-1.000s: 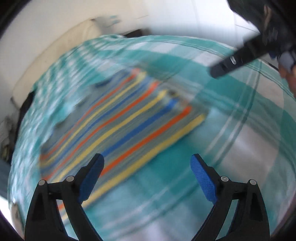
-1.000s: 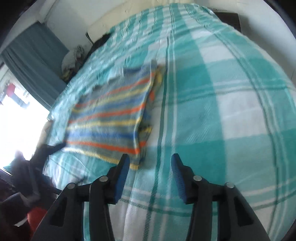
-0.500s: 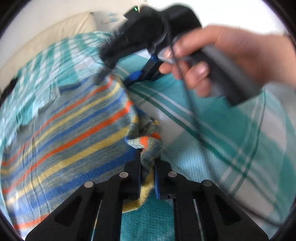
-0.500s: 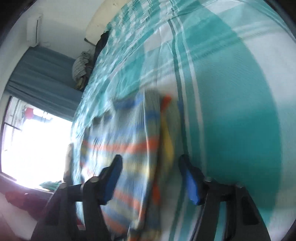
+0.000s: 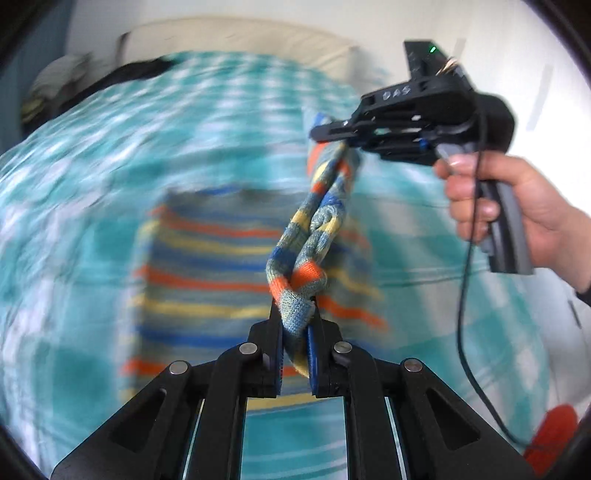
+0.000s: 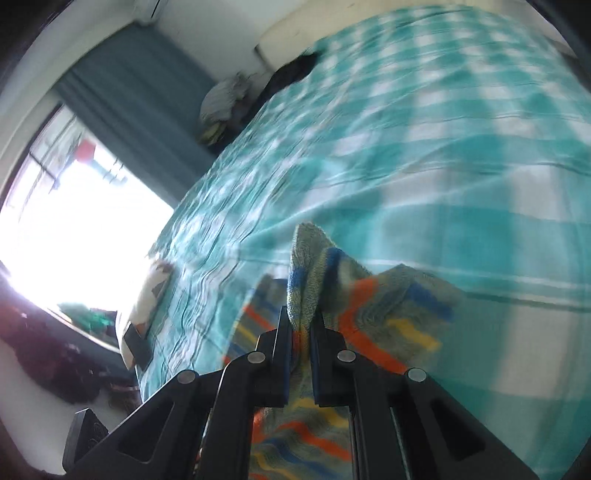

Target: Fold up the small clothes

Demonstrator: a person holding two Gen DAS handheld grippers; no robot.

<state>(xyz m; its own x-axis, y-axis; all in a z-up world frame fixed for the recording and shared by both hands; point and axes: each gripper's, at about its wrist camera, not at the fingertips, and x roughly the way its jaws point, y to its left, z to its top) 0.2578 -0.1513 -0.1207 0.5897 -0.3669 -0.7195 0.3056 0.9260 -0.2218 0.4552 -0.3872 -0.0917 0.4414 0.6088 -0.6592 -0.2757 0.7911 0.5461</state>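
Note:
A knit garment [image 5: 207, 266] with blue, orange, yellow and grey stripes lies on the teal checked bedcover [image 5: 92, 166]. One edge of it is lifted off the bed and stretched between both grippers. My left gripper [image 5: 295, 325] is shut on the near end of that edge. In the left wrist view my right gripper [image 5: 332, 136], held by a hand [image 5: 517, 206], pinches the far end. In the right wrist view the right gripper [image 6: 301, 325] has its jaws closing tight on the garment [image 6: 388, 314], and a corner of knit pokes up between the pads.
A cream headboard [image 5: 240, 33] and a dark pile of clothes [image 5: 122, 74] are at the far end of the bed. A teal curtain [image 6: 140, 92] and a bright window [image 6: 74, 206] stand on the left. A white patterned item [image 6: 147, 306] lies at the bed's edge.
Both grippers went from open above the flat garment to shut on its edge. They have lifted that edge off the bed, and the right hand has swung up and away.

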